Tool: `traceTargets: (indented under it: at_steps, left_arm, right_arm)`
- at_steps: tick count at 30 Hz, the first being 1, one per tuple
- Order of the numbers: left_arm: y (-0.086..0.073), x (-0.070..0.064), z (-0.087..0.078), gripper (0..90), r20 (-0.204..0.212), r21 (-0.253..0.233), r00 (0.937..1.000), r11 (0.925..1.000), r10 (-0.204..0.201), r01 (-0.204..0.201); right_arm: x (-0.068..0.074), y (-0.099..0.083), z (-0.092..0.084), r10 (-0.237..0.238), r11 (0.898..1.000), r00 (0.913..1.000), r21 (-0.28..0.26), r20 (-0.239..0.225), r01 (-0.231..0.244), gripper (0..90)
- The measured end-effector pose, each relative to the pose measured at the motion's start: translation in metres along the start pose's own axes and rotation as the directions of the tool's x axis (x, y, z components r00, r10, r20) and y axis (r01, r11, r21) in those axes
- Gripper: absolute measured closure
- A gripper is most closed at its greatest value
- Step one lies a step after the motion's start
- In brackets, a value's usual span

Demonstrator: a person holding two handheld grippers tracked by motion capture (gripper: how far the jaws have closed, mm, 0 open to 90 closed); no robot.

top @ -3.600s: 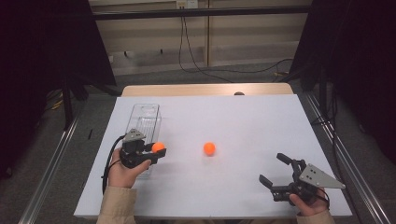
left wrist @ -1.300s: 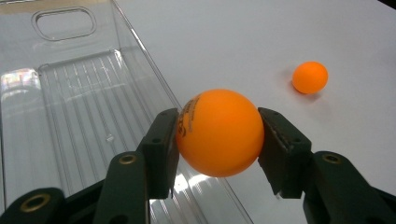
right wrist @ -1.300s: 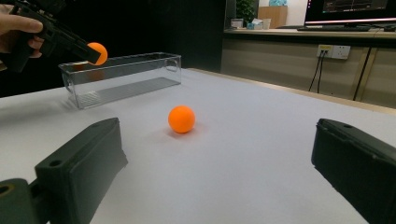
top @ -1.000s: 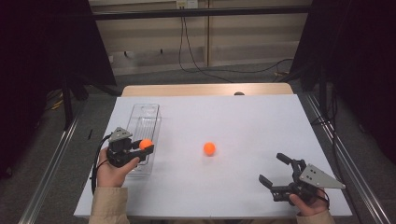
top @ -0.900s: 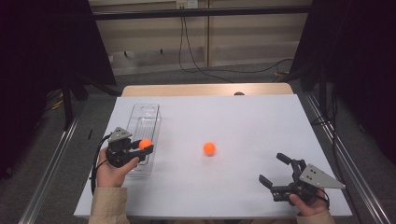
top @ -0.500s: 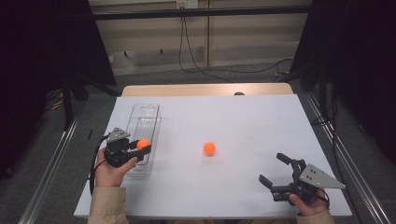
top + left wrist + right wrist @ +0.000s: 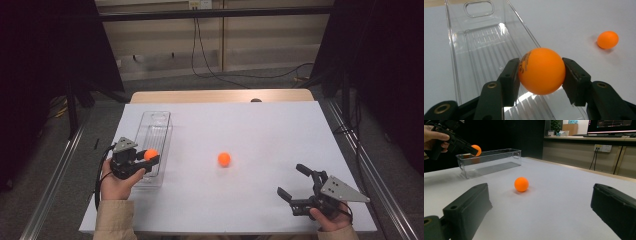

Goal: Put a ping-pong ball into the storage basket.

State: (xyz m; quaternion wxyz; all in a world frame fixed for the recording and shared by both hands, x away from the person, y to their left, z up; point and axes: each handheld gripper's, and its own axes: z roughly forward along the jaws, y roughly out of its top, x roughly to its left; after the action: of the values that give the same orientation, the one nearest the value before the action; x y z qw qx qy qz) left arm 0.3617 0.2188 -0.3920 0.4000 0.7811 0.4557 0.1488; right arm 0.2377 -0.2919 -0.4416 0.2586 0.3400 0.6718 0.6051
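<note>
An orange ball (image 7: pixel 541 71) is clamped between the two black jaws of the left gripper (image 7: pixel 145 159), and is held above the near end of a clear plastic bin (image 7: pixel 154 137); dark print is seen on the ball's left side, too small to be read; the bin, long and narrow with a ribbed floor and a handle slot in its far wall, is laid on the left part of the white table (image 7: pixel 260 130). A second orange ball (image 7: pixel 224 159) is seen resting on the table near its middle, well apart from the bin and from both grippers. The right gripper (image 7: pixel 296 186) is held by a hand (image 7: pixel 330 220) near the table's front right corner; its jaws are spread wide, nothing is gripped, and the second ball is framed between them farther off.
</note>
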Motion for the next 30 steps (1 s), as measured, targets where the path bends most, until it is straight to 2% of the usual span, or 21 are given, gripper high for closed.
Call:
traceTargets:
  at_steps: [6,11,14,18,24,30]
  left_arm:
    - [-0.001,0.001,0.001,49.9,-0.016,-0.002,0.9999,1.0000,-0.003,0.003]
    - [0.000,0.000,0.001,41.1,-0.034,-0.007,0.9994,1.0000,-0.004,0.004]
    - [0.001,-0.001,0.000,39.9,-0.035,-0.012,0.9994,0.9999,-0.001,0.001]
    - [0.004,-0.006,-0.002,35.7,-0.027,-0.017,0.9995,0.9997,0.015,-0.015]
    - [0.008,-0.016,-0.001,28.9,-0.005,-0.036,0.9999,0.9992,0.014,-0.015]
    - [0.010,-0.024,0.003,24.4,0.018,-0.034,0.9995,0.9991,0.026,-0.025]
  right_arm:
    - [0.000,0.000,0.000,0.001,1.000,1.0000,0.001,0.000,-0.001,1.6]
    - [0.000,0.000,0.000,0.000,1.000,1.0000,-0.001,-0.001,0.000,1.6]
    - [0.000,0.000,0.000,0.000,1.000,1.0000,-0.001,-0.001,0.000,1.6]
    - [0.000,0.000,0.000,0.001,1.000,1.0000,0.001,0.000,-0.001,1.6]
    - [0.000,0.000,0.000,-0.001,1.000,1.0000,0.000,0.000,0.001,1.6]
    - [0.000,0.000,0.000,-0.001,1.000,1.0000,0.001,0.001,0.001,1.6]
